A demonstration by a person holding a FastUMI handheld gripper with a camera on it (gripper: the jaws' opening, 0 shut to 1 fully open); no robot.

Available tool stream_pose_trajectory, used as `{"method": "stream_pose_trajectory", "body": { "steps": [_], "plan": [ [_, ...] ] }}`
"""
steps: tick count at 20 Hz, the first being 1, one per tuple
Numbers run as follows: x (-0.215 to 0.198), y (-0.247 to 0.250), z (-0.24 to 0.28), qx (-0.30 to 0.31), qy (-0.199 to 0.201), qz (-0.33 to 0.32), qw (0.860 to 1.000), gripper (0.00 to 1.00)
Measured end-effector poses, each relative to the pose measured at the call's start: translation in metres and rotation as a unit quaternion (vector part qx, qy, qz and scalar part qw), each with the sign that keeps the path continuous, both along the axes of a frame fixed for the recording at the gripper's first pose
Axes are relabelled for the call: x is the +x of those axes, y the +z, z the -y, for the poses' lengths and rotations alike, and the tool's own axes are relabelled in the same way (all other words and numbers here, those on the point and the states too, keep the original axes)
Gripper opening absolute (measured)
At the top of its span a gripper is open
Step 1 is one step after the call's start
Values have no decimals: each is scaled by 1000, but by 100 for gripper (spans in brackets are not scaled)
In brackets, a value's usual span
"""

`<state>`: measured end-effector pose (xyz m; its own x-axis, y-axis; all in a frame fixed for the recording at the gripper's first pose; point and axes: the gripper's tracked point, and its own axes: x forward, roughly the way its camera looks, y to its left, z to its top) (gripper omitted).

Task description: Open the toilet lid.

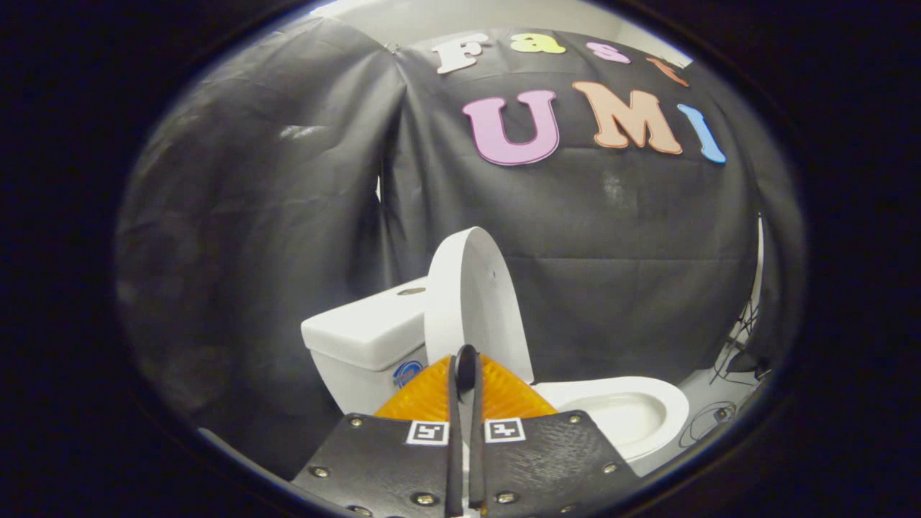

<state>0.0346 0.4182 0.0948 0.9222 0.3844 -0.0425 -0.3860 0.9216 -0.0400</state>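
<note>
I see the toilet lid [471, 302] raised upright against the tank [363, 338], bowl [633, 410] exposed. My gripper [465, 370] jaws sit nearly closed, seemingly pinching the lid's lower edge; contact unclear.

Nothing readable: two square black-and-white coded markers [466, 431] sit on the black gripper plates, and a round blue sticker [407, 373] on the white ceramic toilet tank [363, 338] seems too blurred to read.
</note>
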Motion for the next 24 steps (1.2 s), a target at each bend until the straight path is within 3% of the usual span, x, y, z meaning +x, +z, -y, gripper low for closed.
{"method": "stream_pose_trajectory", "body": {
  "steps": [8,14,19,21,24],
  "plan": [
    [-2,-2,-7,-12,-12,7,1000,7],
    [-16,12,-20,3,29,1,1000,14],
    [-22,32,-14,-14,32,27,999,18],
    [-27,44,-9,-15,32,42,999,25],
    [-30,47,-5,-19,43,34,998,61]
  ]
}}
